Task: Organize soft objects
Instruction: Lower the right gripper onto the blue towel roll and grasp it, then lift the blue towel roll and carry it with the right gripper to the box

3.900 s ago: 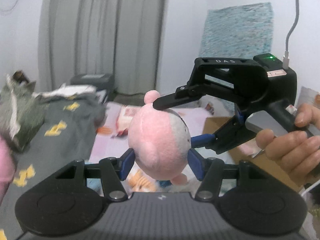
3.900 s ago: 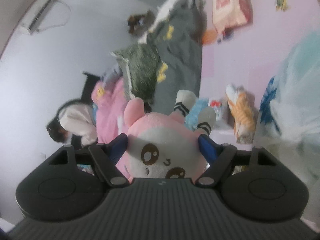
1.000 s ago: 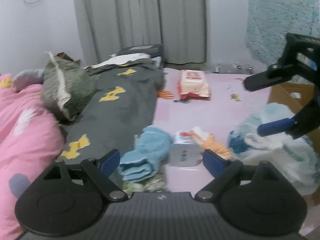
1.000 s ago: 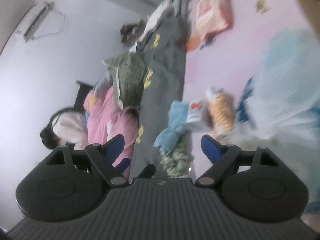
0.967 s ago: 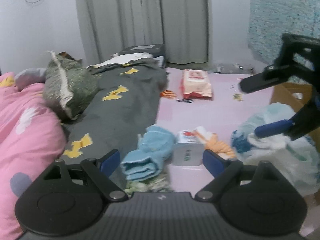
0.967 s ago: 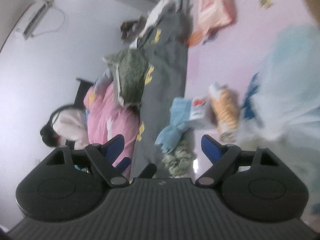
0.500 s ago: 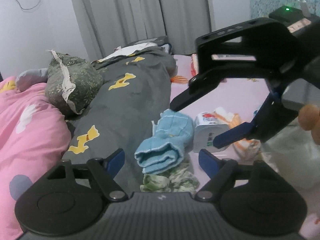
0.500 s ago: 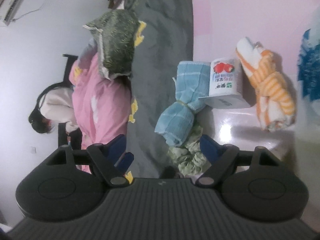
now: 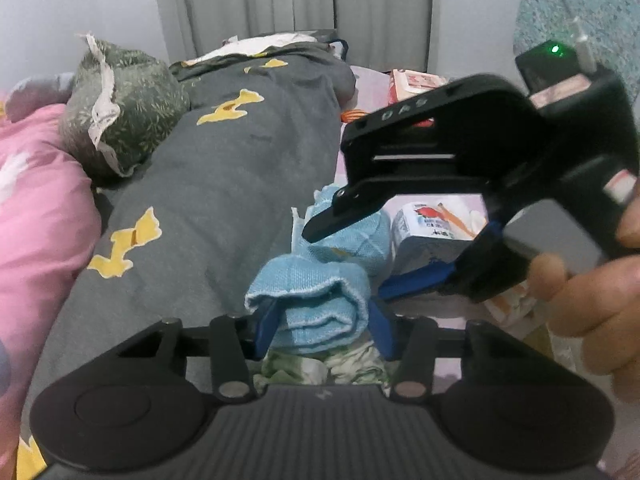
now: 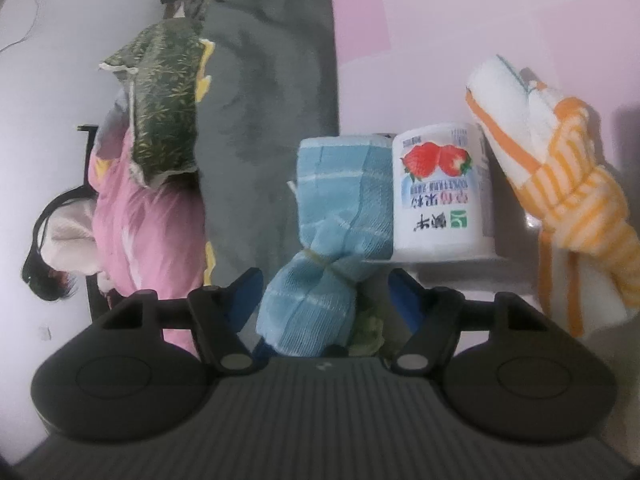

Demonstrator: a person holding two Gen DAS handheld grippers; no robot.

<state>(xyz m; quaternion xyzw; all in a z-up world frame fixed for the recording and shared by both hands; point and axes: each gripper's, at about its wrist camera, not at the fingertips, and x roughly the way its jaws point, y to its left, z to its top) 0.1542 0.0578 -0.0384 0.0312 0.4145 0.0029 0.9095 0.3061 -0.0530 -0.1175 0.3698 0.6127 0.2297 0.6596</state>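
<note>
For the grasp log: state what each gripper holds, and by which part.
Left gripper pinches the near rolled end of the blue towel. Right gripper straddles it untouched, jaws just closing; nothing held.

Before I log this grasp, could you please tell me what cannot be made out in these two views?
- Left view: the left gripper fingers flank the blue towel; whether they press it is unclear.
- Left view: the right gripper hides most of the carton.
- Right view: the green cloth is mostly behind the towel and the gripper body.
- Right view: the striped towel is cut off at the right edge.
</note>
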